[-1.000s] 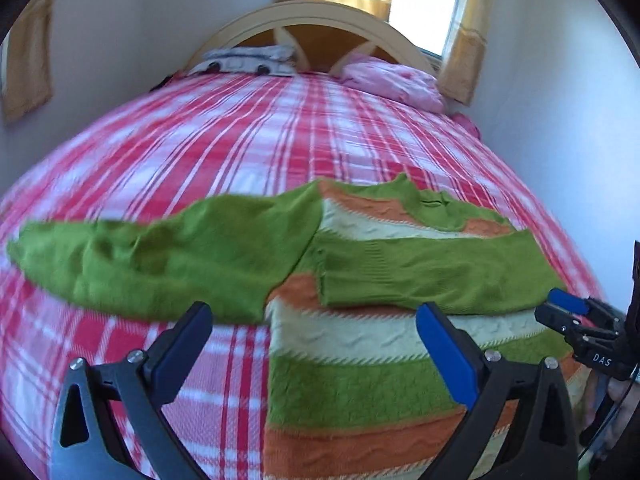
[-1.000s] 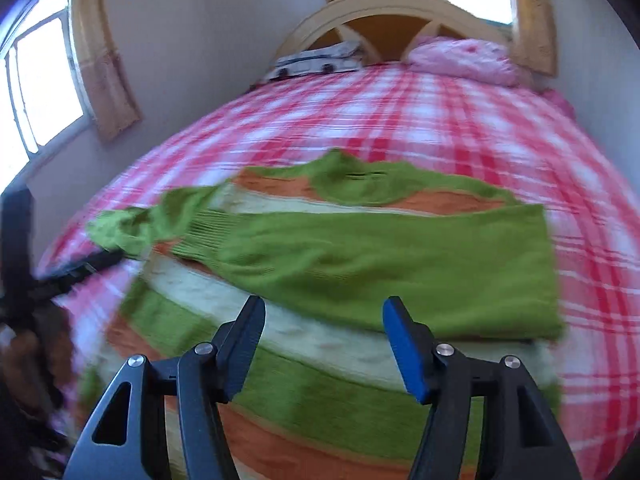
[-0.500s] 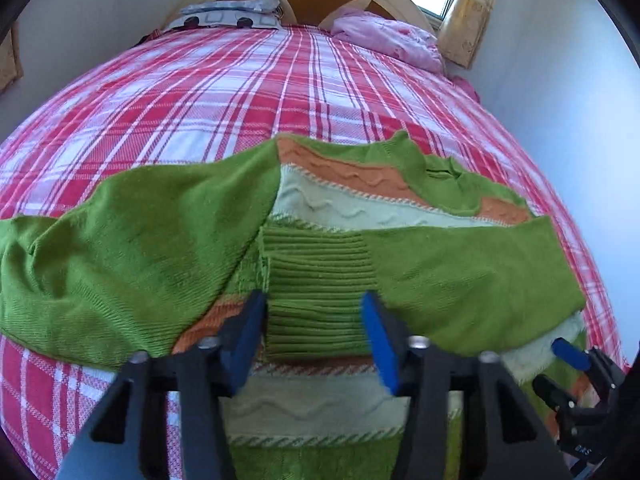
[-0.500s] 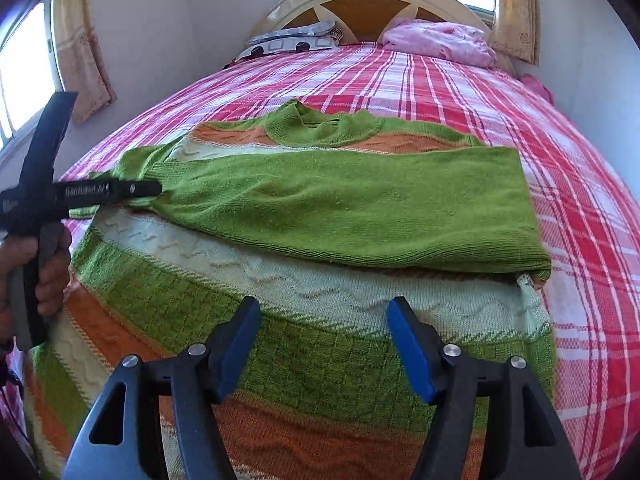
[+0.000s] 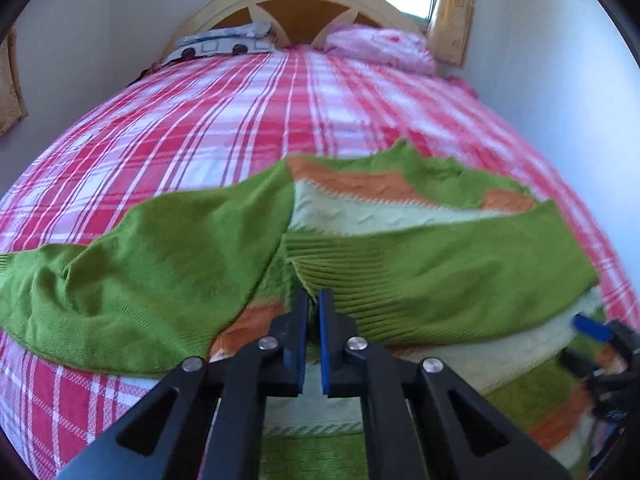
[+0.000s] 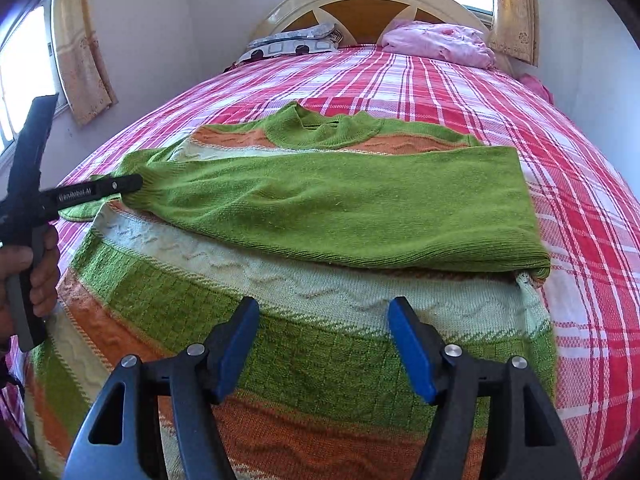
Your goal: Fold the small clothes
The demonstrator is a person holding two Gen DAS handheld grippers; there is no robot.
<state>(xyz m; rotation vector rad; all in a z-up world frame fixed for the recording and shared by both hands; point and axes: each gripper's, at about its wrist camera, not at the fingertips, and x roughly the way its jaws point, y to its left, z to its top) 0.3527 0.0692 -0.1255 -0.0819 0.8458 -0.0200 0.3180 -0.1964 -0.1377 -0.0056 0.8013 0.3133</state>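
Left wrist view: my left gripper (image 5: 314, 300) has just clamped on the ribbed cuff (image 5: 340, 272) of the sweater (image 5: 360, 216)'s folded-over sleeve; a second ago its jaws stood wide. The sweater lies flat on the plaid bed (image 5: 240, 112), so I judge I can reposition that sleeve.

Right wrist view: my right gripper (image 6: 324, 344) hovers released above the sweater's striped body, lower than before.

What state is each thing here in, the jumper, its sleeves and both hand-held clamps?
Striped green, orange and cream knitted jumper: flat on the bed.
Right green sleeve: folded across the chest.
Left green sleeve: spread outward.
Left gripper: shut on right sleeve's ribbed cuff.
Right gripper: open, empty.
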